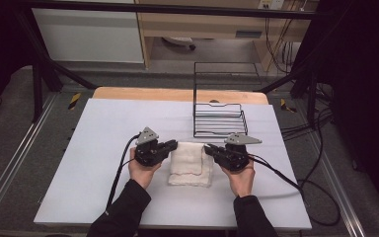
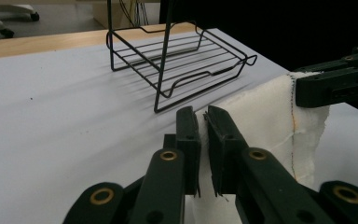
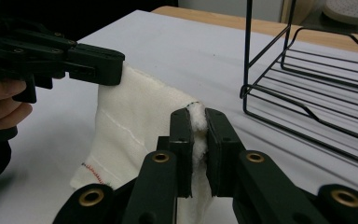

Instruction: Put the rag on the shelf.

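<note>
The left gripper is clenched on the near-left top corner of a white folded cloth, its two black jaws pinching the fabric edge, as the left gripper view confirms, where the cloth runs straight out of the closed pads. The grip sits at the very corner, which in my judgement is chosen so the fabric hangs flat below it rather than bunching. The cloth lies near the middle of the white table cover, its upper edge raised between the two tools and its lower part resting on the surface; a red stitched line crosses it low down. The right gripper is likewise clamped on the opposite top corner, and the right gripper view shows a tuft of cloth squeezed up between its jaws, with the left gripper holding the far corner at matching height. Holding both corners level and apart keeps the top edge taut, which suggests a lift for folding or moving the piece. To the right and behind stands a black wire rack, apart from the cloth and open toward it; it appears a likely place for the cloth, though that is judgement only.
</note>
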### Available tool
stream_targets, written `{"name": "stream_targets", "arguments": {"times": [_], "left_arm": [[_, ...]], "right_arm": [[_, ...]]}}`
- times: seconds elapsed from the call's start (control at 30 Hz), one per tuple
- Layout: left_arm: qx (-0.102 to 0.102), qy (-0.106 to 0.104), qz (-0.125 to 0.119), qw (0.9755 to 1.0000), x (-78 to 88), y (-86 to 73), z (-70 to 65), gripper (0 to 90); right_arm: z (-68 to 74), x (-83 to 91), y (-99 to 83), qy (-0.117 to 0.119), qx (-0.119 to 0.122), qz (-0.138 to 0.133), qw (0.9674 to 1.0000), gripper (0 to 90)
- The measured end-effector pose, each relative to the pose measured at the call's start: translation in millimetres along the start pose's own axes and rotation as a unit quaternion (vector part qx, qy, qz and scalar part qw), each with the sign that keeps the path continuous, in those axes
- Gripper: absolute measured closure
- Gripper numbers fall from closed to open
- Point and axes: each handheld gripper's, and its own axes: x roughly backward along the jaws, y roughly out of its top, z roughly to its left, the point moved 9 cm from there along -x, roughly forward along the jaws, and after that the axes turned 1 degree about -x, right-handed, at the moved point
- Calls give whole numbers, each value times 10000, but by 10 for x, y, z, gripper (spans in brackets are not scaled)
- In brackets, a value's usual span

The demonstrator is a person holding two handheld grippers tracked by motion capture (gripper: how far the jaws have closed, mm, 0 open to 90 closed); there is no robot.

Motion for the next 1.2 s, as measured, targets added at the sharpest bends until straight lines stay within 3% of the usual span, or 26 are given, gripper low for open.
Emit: {"name": "stream_targets", "arguments": {"times": [0.7, 1.2], "left_arm": [[-111, 10, -670, 9977, 223, 280, -91, 832], [-240, 40, -963, 9951, 341, 496, -148, 833]], "right_arm": [[114, 164, 268, -100, 332, -623, 9975, 823], [184, 286, 473, -124, 468, -1000, 9938, 823]]}}
